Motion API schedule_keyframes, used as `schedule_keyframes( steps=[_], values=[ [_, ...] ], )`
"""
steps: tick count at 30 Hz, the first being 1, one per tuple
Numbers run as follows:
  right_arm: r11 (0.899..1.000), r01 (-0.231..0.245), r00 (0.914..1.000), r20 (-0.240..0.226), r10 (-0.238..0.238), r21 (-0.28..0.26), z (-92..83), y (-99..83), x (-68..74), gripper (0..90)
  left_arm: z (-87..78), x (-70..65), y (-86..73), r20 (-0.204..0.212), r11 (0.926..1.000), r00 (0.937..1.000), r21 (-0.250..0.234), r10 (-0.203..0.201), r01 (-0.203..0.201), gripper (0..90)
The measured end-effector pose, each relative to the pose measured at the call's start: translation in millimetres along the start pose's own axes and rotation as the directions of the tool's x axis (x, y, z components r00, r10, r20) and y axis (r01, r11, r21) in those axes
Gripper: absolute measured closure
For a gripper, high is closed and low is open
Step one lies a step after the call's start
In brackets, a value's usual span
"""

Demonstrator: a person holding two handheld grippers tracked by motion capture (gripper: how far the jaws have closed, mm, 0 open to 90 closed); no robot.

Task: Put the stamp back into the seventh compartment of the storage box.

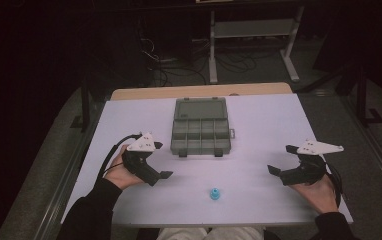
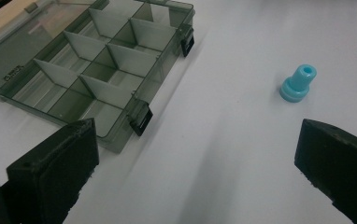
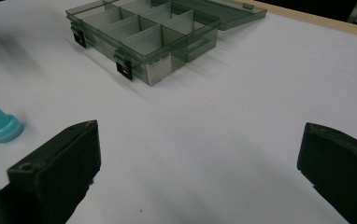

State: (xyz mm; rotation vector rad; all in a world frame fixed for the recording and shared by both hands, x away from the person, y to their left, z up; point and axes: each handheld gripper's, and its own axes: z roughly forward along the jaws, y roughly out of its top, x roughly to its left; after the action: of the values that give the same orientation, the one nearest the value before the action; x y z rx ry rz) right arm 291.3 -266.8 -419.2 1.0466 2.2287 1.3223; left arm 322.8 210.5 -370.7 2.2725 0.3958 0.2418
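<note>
The left gripper [image 1: 165,176] has its fingers [image 2: 55,172] spread wide and released, nothing between them; it sits low over the worktop [image 1: 264,125] at the person's left, held in the left hand [image 1: 121,172]. The right gripper [image 1: 275,171] likewise has its fingers [image 3: 57,163] apart and released, gripping nothing; it is held in the right hand [image 1: 319,190] at the worktop's right side. Between the two grippers, near the worktop's front edge, a small blue peg [image 1: 215,193] stands upright, apart from both; beyond it, well apart, a smoky transparent compartment box [image 1: 200,134] lies open with its lid [image 1: 200,108] folded back flat, its dividers forming empty-looking cells.
</note>
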Motion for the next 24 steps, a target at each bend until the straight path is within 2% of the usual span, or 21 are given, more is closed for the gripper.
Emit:
schedule_keyframes(
  steps=[14, 18, 24],
  values=[
    [1.0, 0.002, 1.0, -0.006, -0.002, 0.008, 1.1, -0.2, 0.9, 0.0, 14.5, -3.8, 10.2, 0.035, 0.9995, 0.9992, 0.021, 0.021, -0.022, 0.0],
    [1.0, 0.004, 1.0, -0.009, -0.004, 0.009, 1.5, -0.3, 1.0, 0.0, 23.1, -5.0, 13.3, 0.052, 0.9983, 0.9981, 0.045, 0.034, -0.037, 0.0],
    [1.0, 0.007, 0.9999, -0.011, -0.007, 0.015, 2.2, -0.4, 1.6, 0.0, 28.1, -7.0, 17.1, 0.068, 0.9976, 0.9969, 0.055, 0.039, -0.043, 0.0]
  ],
)
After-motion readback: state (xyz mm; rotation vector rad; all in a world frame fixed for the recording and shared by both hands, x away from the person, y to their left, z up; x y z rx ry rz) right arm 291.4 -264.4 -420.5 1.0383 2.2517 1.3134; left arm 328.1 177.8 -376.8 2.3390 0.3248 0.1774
